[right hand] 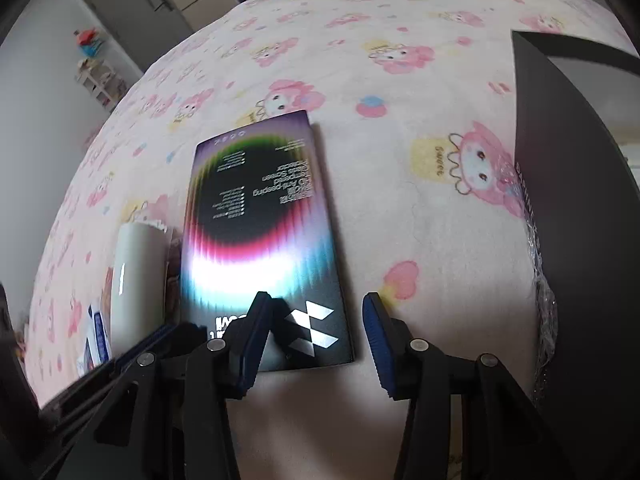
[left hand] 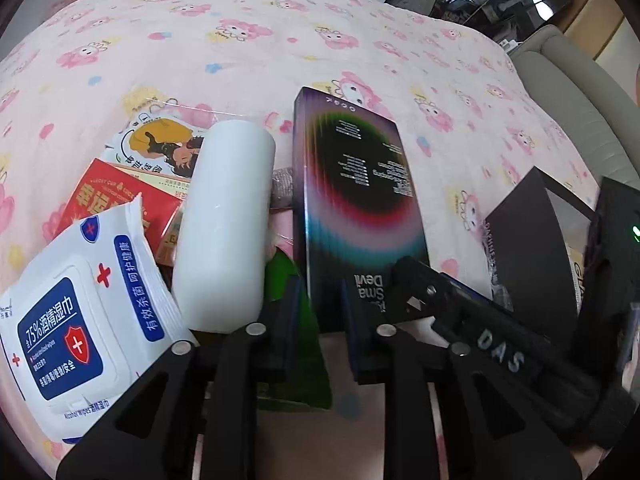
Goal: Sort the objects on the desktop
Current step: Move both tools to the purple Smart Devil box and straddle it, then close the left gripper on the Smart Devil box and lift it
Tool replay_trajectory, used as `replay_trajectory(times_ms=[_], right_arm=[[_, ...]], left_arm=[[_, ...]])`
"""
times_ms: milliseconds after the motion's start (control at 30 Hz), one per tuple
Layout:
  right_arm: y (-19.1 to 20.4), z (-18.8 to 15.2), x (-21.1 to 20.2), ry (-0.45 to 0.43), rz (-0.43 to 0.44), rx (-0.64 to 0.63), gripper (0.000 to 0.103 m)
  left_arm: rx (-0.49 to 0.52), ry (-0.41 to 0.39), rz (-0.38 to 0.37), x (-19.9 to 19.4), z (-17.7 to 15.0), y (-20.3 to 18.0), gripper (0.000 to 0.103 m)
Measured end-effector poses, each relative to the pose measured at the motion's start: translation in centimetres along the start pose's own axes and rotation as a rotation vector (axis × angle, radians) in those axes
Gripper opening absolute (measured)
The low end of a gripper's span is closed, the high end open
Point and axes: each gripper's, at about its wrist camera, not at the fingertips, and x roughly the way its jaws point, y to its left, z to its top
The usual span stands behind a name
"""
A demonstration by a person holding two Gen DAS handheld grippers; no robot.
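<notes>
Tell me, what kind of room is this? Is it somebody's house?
Probably a room in a home, maybe a bedroom. A pink cartoon blanket covers the surface, a grey door stands behind it, and a cushioned seat sits beside it.

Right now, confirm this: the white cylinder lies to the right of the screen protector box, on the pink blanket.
Wrong side. The white cylinder lies to the left of the screen protector box, on the pink blanket. Both wrist views show it.
</notes>
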Motion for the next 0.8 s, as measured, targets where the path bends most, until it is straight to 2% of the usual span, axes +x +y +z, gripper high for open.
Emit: replay_trajectory(times_ms=[33, 67, 200, 233, 500, 700, 733, 800], right_arm=[[-0.2, 0.1, 0.2, 0.01, 0.01, 0.009, 0.049], [-0.3, 0.1, 0.5, 0.023, 0.019, 0.014, 0.049], [-1.4, 0.1, 1.2, 0.105, 0.111, 0.044, 0.049], [-1.5, 0.1, 1.2, 0.115, 0.128, 0.047, 0.047], [-0.2, -1.1, -0.4, 0.1, 0.122, -0.017, 0.044], [0.9, -3.5, -2.5, 0.126, 0.124, -0.072, 0.044], [1.3, -4.3, -3.0, 0.132, 0.126, -0.091, 0.044], [1.6, -6.0, -4.0, 0.152, 0.143, -0.126, 0.044]], left_arm=[[0.004, 0.0, 0.006, 0.1, -0.1, -0.1, 0.021], [0.007, 0.006, 0.013, 0.3, -0.2, -0.2, 0.021], [0.027, 0.011, 0.034, 0.4, -0.3, -0.5, 0.02], [0.025, 0.01, 0.031, 0.3, -0.4, -0.5, 0.019], [-0.055, 0.011, -0.017, -1.4, -0.8, 0.5, 0.017], [-0.062, 0.067, 0.019, -4.2, -3.0, 0.3, 0.017], [-0.08, 0.082, 0.012, -4.8, -3.6, 0.5, 0.018], [-0.138, 0.138, -0.051, -5.4, -5.1, 1.2, 0.018]])
